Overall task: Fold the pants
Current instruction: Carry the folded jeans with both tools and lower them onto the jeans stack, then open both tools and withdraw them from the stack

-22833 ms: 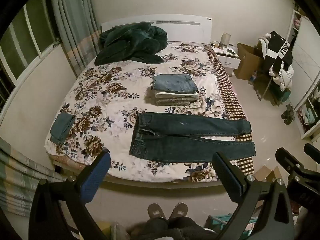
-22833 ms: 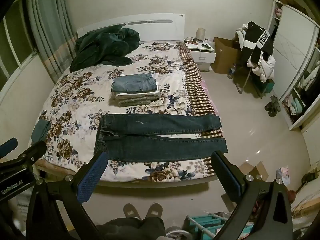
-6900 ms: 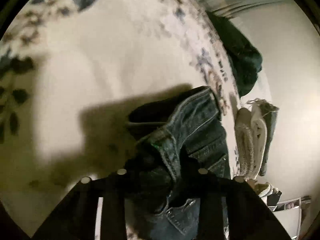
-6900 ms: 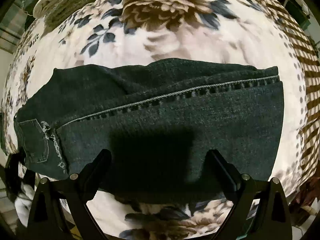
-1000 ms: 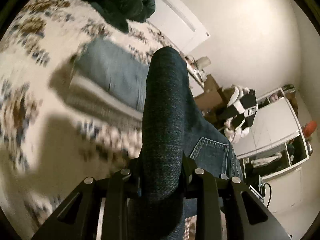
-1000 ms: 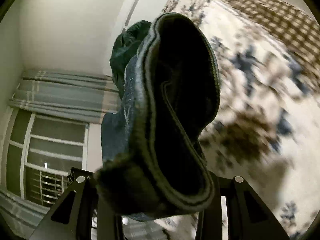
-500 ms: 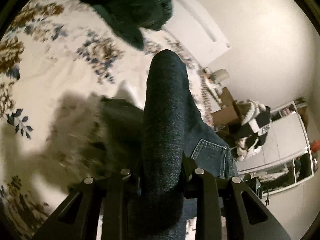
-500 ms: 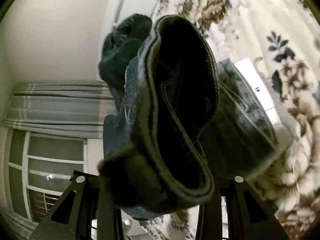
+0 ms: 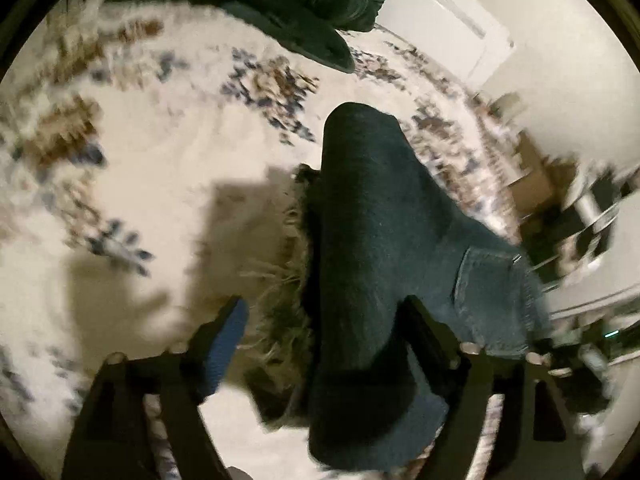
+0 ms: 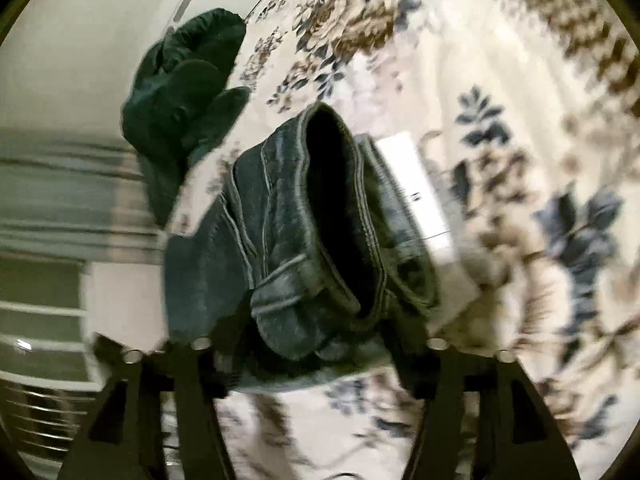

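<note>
Both claws are spread wide now, left claw (image 9: pixel 320 344) and right claw (image 10: pixel 312 344), gripping nothing. The folded pants (image 9: pixel 372 264) sit on the stack (image 10: pixel 416 184) on the bed (image 9: pixel 152 184). I reckon if you drag a finger backing out, the bundle slides off.

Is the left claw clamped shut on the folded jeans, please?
No, the left claw is open: its blue-padded finger stands clear of the folded dark jeans, with pale bedspread visible in the gap.

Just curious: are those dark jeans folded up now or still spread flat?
Folded. The jeans form a thick rounded bundle, layered edges showing in the right wrist view, sitting between the open left gripper.
</note>
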`<state>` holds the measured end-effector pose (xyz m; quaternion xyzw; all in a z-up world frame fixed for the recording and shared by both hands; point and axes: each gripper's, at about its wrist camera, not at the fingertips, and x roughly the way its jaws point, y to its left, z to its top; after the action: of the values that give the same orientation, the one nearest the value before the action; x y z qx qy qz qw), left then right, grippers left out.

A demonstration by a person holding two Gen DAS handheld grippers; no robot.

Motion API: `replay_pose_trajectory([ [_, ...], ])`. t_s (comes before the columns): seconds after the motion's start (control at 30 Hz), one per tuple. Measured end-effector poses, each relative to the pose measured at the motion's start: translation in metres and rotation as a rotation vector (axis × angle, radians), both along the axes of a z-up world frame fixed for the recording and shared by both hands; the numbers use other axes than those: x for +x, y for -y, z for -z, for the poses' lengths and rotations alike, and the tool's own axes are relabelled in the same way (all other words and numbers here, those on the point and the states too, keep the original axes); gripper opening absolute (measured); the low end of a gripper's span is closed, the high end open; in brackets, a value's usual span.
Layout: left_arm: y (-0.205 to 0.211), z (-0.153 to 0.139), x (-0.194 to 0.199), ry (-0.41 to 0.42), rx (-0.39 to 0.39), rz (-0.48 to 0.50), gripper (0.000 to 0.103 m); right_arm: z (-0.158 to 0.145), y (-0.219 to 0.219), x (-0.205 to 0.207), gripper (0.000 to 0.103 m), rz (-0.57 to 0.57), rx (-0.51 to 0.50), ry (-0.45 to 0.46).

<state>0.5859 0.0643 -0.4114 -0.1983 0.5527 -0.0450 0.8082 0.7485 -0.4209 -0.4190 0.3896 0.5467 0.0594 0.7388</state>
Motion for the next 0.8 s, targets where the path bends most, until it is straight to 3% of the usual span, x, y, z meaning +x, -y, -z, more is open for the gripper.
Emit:
replay_pose_trajectory([
  [0.03,0.005,-0.005,-0.003,0.001,0.038,0.01,0.091,-0.004,-0.002,-0.005,0.076,-0.01,-0.051,0.0],
  [0.1,0.017,-0.017,-0.012,0.008,0.12,0.033,0.091,-0.017,-0.011,-0.009,0.085,-0.034,-0.201,0.005],
  [0.17,0.026,-0.026,-0.021,0.01,0.174,0.051,0.091,-0.048,-0.025,-0.03,0.089,-0.054,-0.324,0.01],
  [0.23,0.038,-0.037,-0.031,0.021,0.22,0.071,0.091,-0.072,-0.037,-0.044,0.101,-0.064,-0.437,0.019],
  [0.4,0.059,-0.075,-0.061,0.054,0.289,0.08,0.091,-0.13,-0.07,-0.077,0.103,-0.085,-0.733,0.101],
  [0.5,0.066,-0.104,-0.077,0.087,0.323,0.078,0.091,-0.169,-0.079,-0.107,0.103,-0.085,-0.786,0.141],
  [0.8,0.08,-0.216,-0.152,0.234,0.369,0.05,0.091,-0.288,-0.086,-0.214,0.103,-0.083,-0.798,0.253],
])
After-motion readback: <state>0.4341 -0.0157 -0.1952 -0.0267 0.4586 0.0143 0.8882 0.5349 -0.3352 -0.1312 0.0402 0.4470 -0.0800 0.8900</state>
